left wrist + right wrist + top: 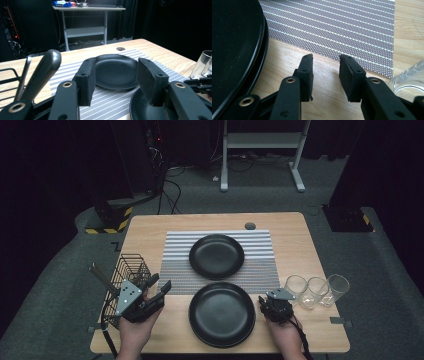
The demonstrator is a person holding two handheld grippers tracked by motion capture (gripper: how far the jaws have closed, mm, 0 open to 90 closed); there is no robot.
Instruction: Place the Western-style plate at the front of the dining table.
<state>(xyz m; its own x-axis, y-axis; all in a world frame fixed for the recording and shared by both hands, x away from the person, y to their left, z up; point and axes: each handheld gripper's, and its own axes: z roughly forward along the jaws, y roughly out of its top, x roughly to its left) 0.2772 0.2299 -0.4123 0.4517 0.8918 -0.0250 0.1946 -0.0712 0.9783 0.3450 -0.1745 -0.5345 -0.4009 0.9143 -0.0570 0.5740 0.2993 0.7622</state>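
Setting the bench looks just begun — both hand-held grippers, left [159,286] and right [264,304], hold nothing, jaws partly apart. The near plate [222,314] lies between them, off the striped mat [175,260]. Next: grab its rim. Count — two plates, three glasses [316,290], one wire basket [131,266].

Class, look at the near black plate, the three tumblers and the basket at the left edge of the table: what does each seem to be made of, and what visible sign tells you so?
Near black plate: probably glazed ceramic or melamine; matte black with a soft sheen at the rim.
Tumblers: clear glass, or perhaps clear plastic; the table shows through them.
Basket: black-coated metal wire, by its thin open grid.
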